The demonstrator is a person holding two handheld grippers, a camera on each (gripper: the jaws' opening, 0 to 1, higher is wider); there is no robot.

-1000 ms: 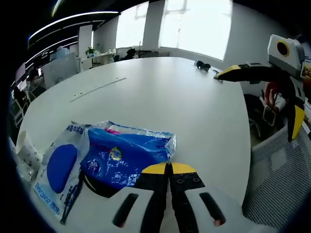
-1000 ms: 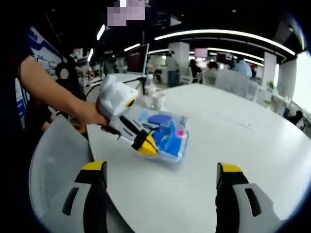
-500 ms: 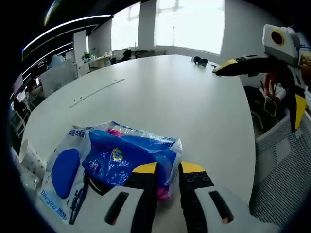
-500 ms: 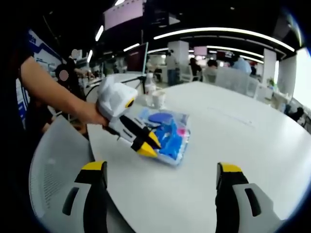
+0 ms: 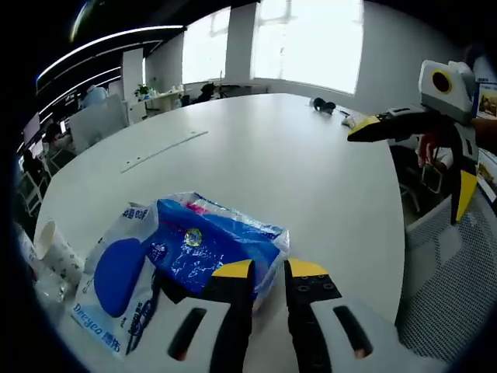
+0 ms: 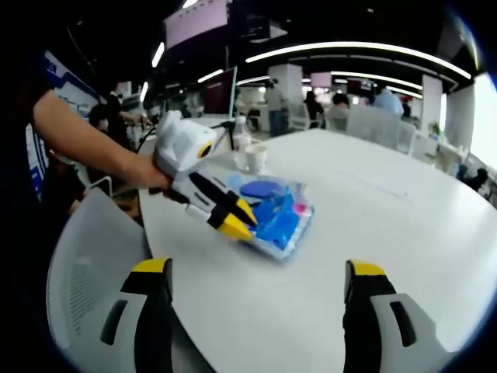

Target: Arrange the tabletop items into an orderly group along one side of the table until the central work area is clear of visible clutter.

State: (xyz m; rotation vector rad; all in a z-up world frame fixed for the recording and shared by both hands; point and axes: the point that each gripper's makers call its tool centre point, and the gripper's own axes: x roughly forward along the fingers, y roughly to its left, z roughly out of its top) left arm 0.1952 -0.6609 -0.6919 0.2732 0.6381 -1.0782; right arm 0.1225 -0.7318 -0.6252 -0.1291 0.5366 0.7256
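Blue plastic packet [image 5: 194, 252] lies near the edge of the white tabletop [image 5: 279, 163], with paper cups [image 5: 48, 247] to its left. The left hand-held gripper [image 5: 268, 270] sits at the packet's near corner, jaws slightly parted and clasping nothing visible. The right hand-held gripper [image 6: 256, 272] hangs spread wide above the tabletop edge.

blue lettering on packet [image 5: 116, 291] — unreadable
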